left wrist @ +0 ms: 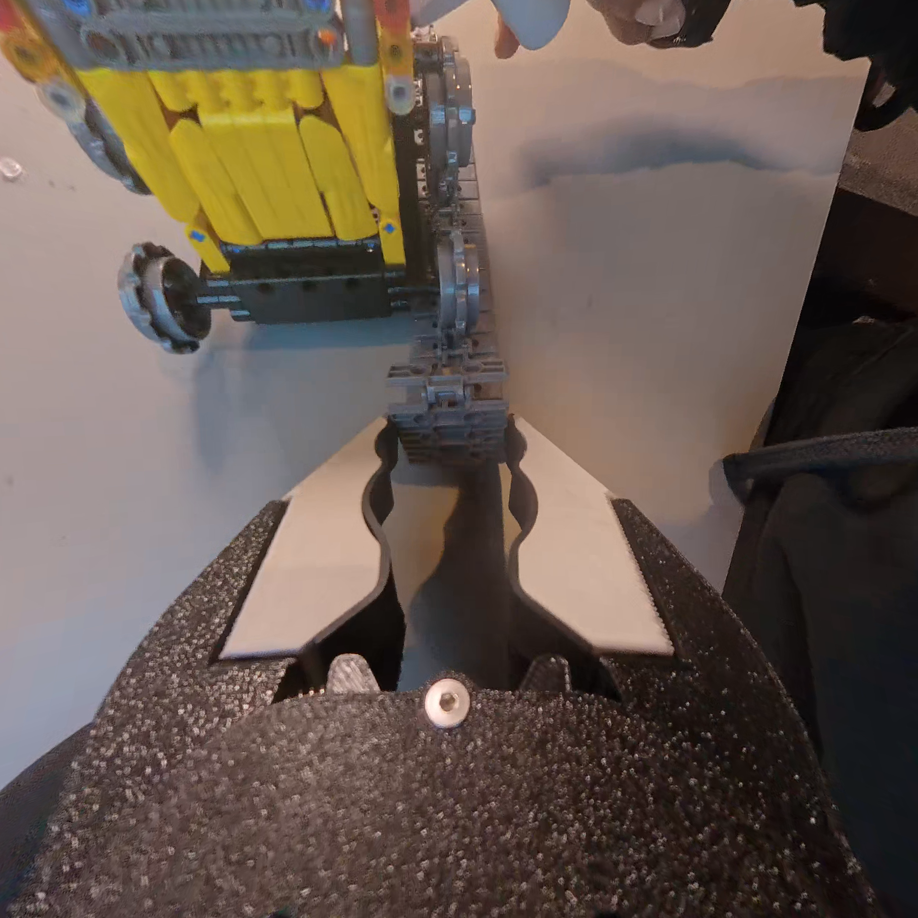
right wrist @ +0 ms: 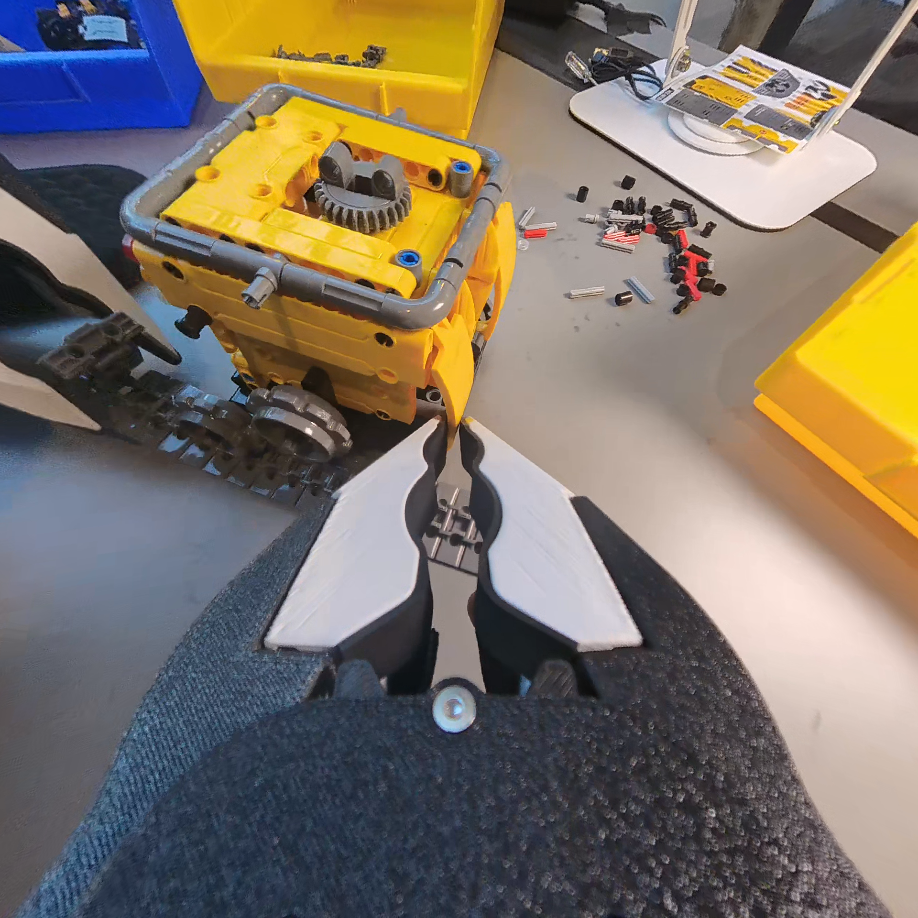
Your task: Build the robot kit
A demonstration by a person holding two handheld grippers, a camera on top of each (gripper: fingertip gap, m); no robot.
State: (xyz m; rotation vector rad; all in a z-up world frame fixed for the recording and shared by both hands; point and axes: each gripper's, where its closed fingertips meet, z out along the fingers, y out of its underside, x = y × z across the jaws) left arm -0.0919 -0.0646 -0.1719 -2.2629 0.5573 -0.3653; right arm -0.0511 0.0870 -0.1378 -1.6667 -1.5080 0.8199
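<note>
A yellow brick-built vehicle body [left wrist: 258,164] with a grey gear on top [right wrist: 362,203] stands on the pale table. A dark grey track chain [left wrist: 447,392] runs along its side past grey sprocket wheels [right wrist: 298,422]. My left gripper [left wrist: 449,432] is shut on the free end of that track, low over the table. In the right wrist view one of its fingers [right wrist: 69,263] shows at the left with the track end [right wrist: 94,347]. My right gripper [right wrist: 451,429] is pinched on a curved yellow panel [right wrist: 449,377] at the model's near corner, above a stretch of track.
A yellow bin [right wrist: 347,59] and a blue bin [right wrist: 99,89] stand behind the model, another yellow bin [right wrist: 854,387] at the right. Small loose pins [right wrist: 660,238] lie near a white stand base [right wrist: 720,164] with a sticker sheet. The table edge [left wrist: 819,248] borders dark cloth. The tips of one gripper are about 15 cm away from the tips of the other.
</note>
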